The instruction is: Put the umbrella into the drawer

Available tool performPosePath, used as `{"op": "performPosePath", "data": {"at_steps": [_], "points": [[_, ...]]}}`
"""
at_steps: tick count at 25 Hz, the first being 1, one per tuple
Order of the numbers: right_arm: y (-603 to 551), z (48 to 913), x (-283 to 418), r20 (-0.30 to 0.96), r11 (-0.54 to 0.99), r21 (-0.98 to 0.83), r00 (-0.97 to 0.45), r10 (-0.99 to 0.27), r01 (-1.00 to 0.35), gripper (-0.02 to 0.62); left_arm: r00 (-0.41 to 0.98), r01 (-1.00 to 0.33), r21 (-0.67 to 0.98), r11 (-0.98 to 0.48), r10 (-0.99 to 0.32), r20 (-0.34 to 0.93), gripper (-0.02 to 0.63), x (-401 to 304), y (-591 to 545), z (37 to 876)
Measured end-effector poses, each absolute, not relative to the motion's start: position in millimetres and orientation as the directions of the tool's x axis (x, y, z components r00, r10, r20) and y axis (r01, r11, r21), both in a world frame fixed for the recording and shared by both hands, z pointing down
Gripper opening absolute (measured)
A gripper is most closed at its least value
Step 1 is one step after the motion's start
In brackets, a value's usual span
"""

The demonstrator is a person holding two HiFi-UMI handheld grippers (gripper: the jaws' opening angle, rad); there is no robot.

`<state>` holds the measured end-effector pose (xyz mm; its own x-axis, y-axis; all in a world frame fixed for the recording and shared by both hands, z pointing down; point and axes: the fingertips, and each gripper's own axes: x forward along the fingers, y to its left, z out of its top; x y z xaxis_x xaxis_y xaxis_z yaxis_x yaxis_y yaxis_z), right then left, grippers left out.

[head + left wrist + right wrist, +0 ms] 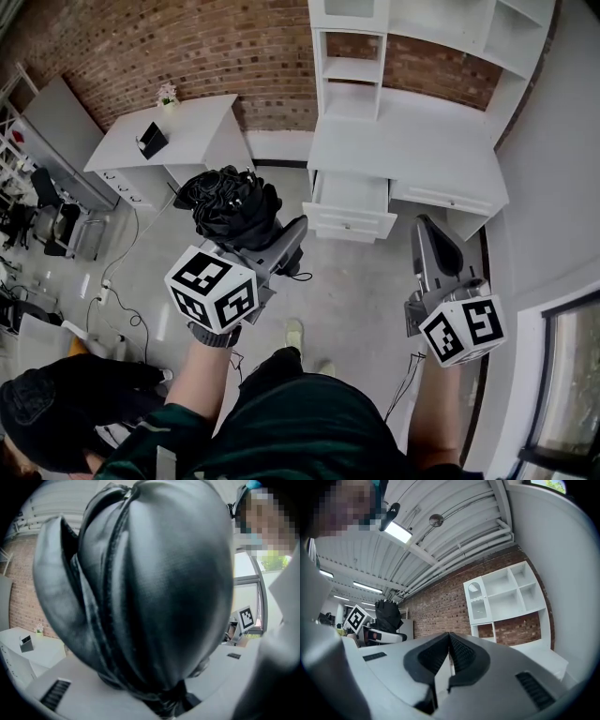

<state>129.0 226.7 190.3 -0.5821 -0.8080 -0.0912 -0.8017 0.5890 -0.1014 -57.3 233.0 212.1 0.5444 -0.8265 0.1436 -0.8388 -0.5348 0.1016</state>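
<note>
We are gripping the umbrella (230,206) in our left gripper (274,236), right gripper (433,234) closed empty, short of the open drawer (352,202); stowing remains.

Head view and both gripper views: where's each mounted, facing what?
Head view: on the person's head, steeply down at the floor and open drawer; shows both forearms, left claw, right claw.
Left gripper view: on the left claw, along its jaws; the gripped black umbrella fills it.
Right gripper view: on the right claw, facing brick wall and white shelves; jaws together, empty.
Shared: head and right gripper views both show the held umbrella.
</note>
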Motion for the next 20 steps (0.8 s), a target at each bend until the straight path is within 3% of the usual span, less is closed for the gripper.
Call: {"op": "performPosePath", "data": {"at_steps": [9,20], "points": [[229,194,134,-0.089,0.539,-0.088,-0.532,-0.842,-0.838,0.003,0.601,-0.799,0.102,-0.592,-0.79,0.124,0.207,-51,221,216],[104,212,103,-0.051,0.524,-0.076,-0.521,-0.852,-0.848,0.003,0.643,-0.765,0.11,-0.634,-0.753,0.137,0.207,-63,91,238]]}}
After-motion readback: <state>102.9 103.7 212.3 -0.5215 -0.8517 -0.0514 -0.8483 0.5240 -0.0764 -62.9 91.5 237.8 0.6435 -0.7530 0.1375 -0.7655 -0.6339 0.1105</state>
